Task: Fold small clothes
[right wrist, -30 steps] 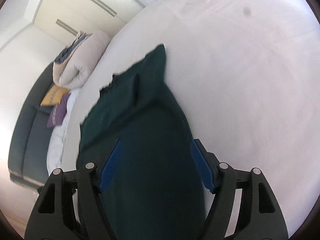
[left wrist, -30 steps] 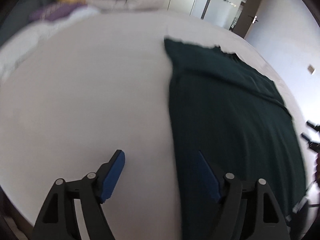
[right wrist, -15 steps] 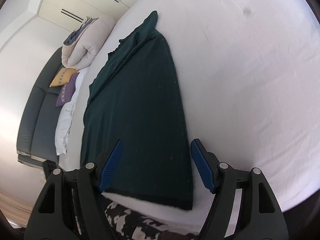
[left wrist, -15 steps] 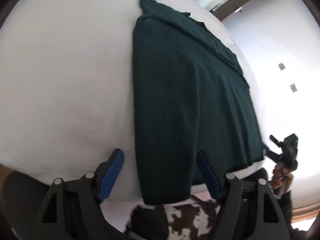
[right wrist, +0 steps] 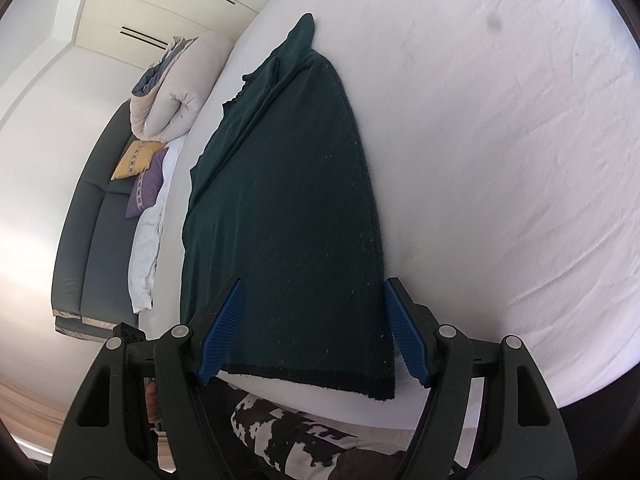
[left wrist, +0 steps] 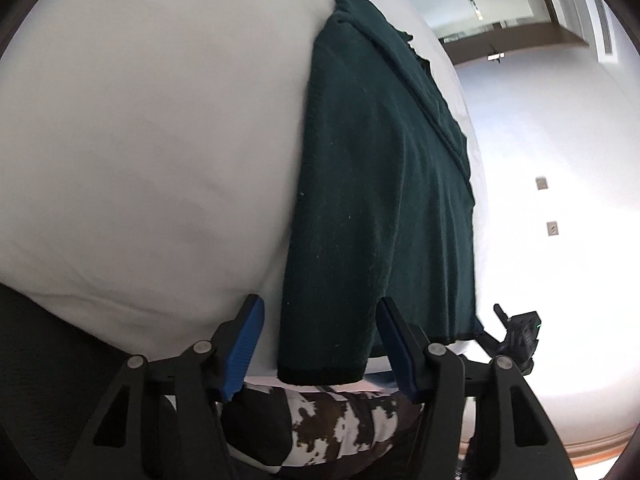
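Observation:
A dark green garment [left wrist: 380,184] lies flat and lengthwise on the white bed [left wrist: 152,128], its hem at the near edge; it also shows in the right wrist view [right wrist: 288,208]. My left gripper [left wrist: 320,342] is open, its blue pads either side of the hem's left corner. My right gripper [right wrist: 314,330] is open, its pads either side of the hem's right part. Neither touches the cloth. The other gripper [left wrist: 516,332] shows at the right of the left wrist view.
A rolled duvet [right wrist: 180,84], a yellow cushion [right wrist: 134,160] and a purple cushion [right wrist: 146,190] lie on a dark sofa [right wrist: 92,240] beyond the bed. The person's cow-print trousers [right wrist: 300,436] are below the bed edge. A doorway [left wrist: 492,20] is far right.
Both grippers have drawn back from over the garment to its near hem at the bed edge. Both stayed open. The garment lies still.

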{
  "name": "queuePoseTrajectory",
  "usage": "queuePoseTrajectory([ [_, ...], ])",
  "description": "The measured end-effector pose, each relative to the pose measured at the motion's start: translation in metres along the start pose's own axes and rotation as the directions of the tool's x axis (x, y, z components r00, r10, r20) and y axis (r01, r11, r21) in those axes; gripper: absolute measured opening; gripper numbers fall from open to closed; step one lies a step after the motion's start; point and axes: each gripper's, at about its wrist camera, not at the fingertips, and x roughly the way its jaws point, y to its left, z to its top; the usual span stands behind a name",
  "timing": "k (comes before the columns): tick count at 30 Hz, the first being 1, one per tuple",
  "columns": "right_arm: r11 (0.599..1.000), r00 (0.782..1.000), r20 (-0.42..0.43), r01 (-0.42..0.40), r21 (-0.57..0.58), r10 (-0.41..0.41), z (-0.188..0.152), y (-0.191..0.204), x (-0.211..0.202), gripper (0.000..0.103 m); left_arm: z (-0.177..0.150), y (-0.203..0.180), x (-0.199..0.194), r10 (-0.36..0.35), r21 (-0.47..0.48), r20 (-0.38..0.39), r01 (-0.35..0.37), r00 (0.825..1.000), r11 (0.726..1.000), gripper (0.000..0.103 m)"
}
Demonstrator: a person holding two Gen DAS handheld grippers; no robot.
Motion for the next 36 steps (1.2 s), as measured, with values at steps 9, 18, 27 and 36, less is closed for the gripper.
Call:
queuePoseTrajectory([
  [9, 1.0, 1.0, -0.01, -0.011, 0.014, 0.011, 0.006, 0.0, 0.003, 0.069, -0.003, 0.006, 0.002, 0.042, -0.018, -0.026, -0.042, 0.999, 0.999, 0.029],
  [18, 1.0, 1.0, -0.013, -0.013, 0.014, 0.013, 0.003, -0.001, 0.002, 0.069, -0.002, -0.006, 0.011, 0.061, 0.008, -0.028, -0.061, 0.998, 0.998, 0.033],
  [27, 0.999, 0.998, -0.03, 0.048, -0.022, -0.049, 0.004, 0.005, 0.001, 0.069, -0.001, -0.018, 0.004, 0.143, 0.074, 0.022, -0.144, 0.99, 0.987, 0.004],
  [36, 0.99, 0.985, -0.111, 0.128, -0.056, -0.133, -0.001, 0.007, 0.009, 0.069, -0.002, -0.009, -0.009, 0.11, 0.058, 0.068, -0.114, 0.992, 0.992, 0.004],
])
